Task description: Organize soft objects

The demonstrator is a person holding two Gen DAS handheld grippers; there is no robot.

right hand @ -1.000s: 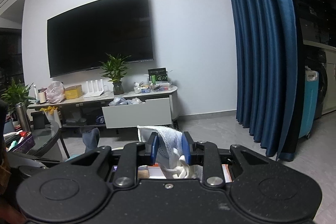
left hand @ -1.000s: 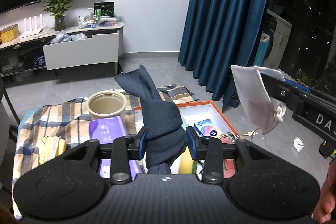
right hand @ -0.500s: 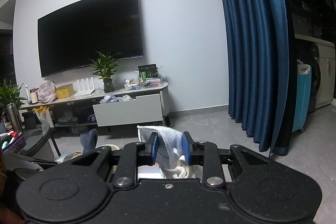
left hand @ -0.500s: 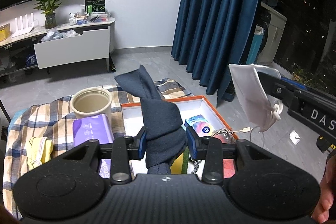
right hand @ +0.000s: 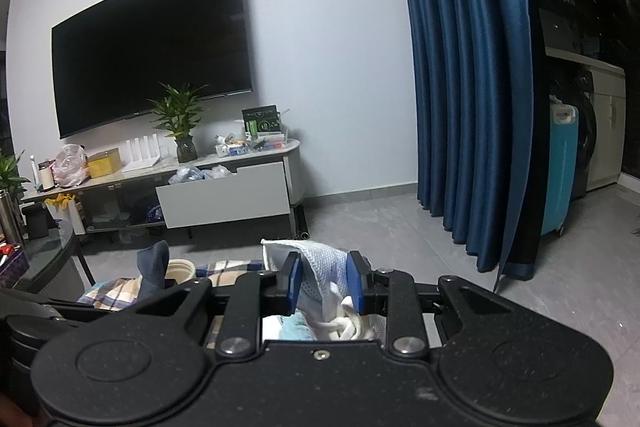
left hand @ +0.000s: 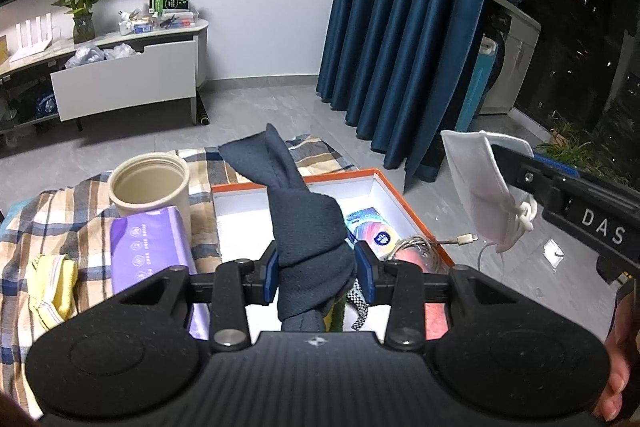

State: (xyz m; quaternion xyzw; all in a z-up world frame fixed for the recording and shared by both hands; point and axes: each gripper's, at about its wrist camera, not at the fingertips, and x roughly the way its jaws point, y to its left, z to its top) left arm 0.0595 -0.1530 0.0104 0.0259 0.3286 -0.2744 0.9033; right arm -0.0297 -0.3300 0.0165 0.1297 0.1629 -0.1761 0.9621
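My left gripper (left hand: 316,277) is shut on a dark navy sock (left hand: 308,227) that stands up between the blue pads, held in the air above an orange-rimmed white box (left hand: 384,183). My right gripper (right hand: 325,281) is shut on a white face mask (right hand: 320,267) with knotted ear loops. In the left wrist view that mask (left hand: 478,187) hangs at the right, beyond the box's right side. In the right wrist view the sock's tip (right hand: 154,265) shows low on the left.
A checked cloth (left hand: 52,223) covers the low surface, carrying a beige cup (left hand: 150,187), a purple tissue pack (left hand: 150,251) and a yellow cloth (left hand: 52,283). The box holds a small blue pack (left hand: 372,227) and a cable (left hand: 416,245). Blue curtains (left hand: 400,39) hang behind.
Both grippers have sunk a little and tilted down, so the box and cloth sit higher in the left wrist view. Both grips are unchanged.
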